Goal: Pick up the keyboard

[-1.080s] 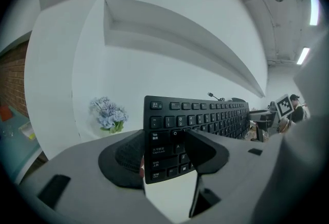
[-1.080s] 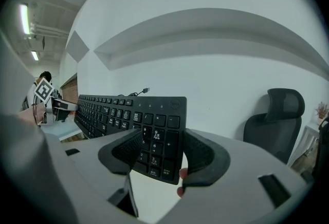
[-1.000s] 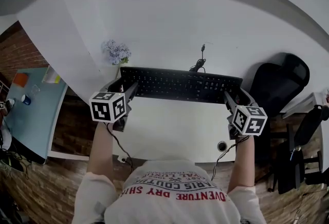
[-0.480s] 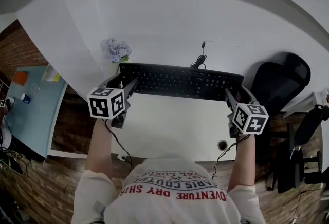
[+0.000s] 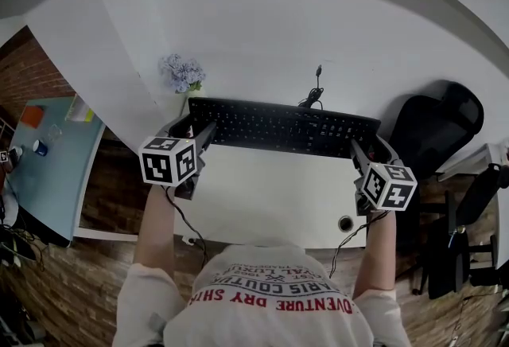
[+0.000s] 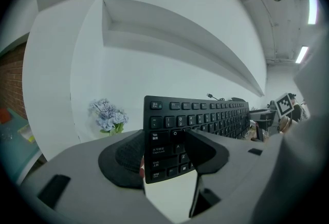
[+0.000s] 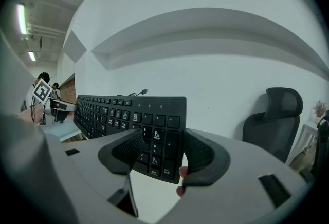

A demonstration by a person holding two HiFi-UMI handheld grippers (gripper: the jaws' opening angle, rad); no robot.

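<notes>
Almost nothing has changed over the last second. My left gripper [image 5: 193,130] stays clamped on the left end of the keyboard [image 5: 282,129], and my right gripper [image 5: 367,150] stays clamped on its number-pad end. On each, the jaws have one pad on the keys and the other behind the board. The keyboard hangs between them over the far part of the table [image 5: 270,194], keys tipped toward me and, as far as I can judge, clear of the top. Its cable [image 5: 312,97] trails behind. I reckon the pick-up is as good as done, and only a steady hold remains.
</notes>
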